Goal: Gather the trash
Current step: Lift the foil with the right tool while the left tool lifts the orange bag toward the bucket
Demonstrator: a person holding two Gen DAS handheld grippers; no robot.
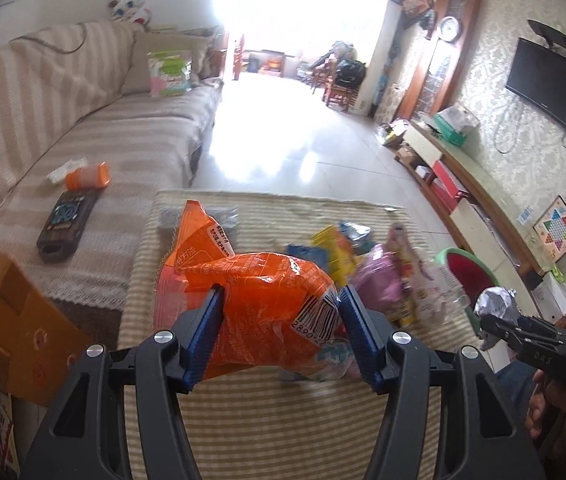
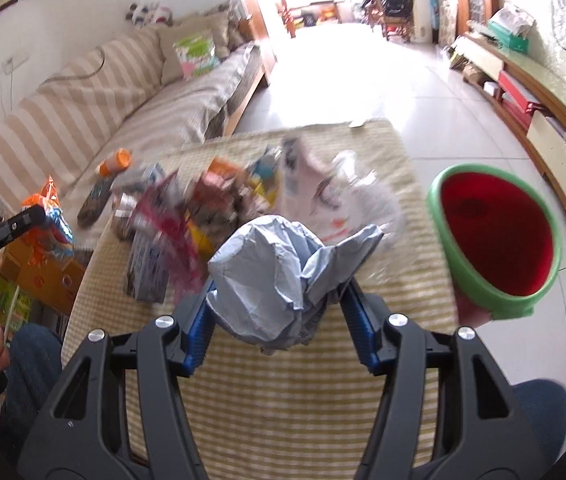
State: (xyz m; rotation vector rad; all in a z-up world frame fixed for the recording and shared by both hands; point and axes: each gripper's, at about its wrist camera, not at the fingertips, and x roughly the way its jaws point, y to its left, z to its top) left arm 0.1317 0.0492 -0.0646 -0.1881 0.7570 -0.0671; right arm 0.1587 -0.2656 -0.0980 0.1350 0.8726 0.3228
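We note the left hand-held gripper (image 1: pixel 279 304) about half spread, its blue pads pressed on both sides of a crinkled orange plastic snack bag with a barcode (image 1: pixel 259 300), held clear above the table (image 1: pixel 303 420) with the beige-and-green striped woven cloth. The right hand-held gripper (image 2: pixel 279 300) stands at a similar spread, clamped on a crumpled pale grey-blue paper-like wrapper (image 2: pixel 275 276), also above the cloth.

Just right of the right gripper we record a round bin with a green rim and red inside (image 2: pixel 499 236); its interior shows only red, and we see nothing lying in it.

Farther along the table lies the remaining pile of mixed coloured wrappers and packets (image 1: pixel 363 264), blurred, with a white crumpled plastic bag (image 2: pixel 339 196) at its right side in the right wrist view.

Left of the table we see a striped sofa (image 1: pixel 83 128) carrying a dark remote control (image 1: pixel 67 218) and an orange-capped bottle on its side (image 1: pixel 89 176). An open brown cardboard box (image 1: pixel 7 320) sits at the near left; we cannot tell its contents.
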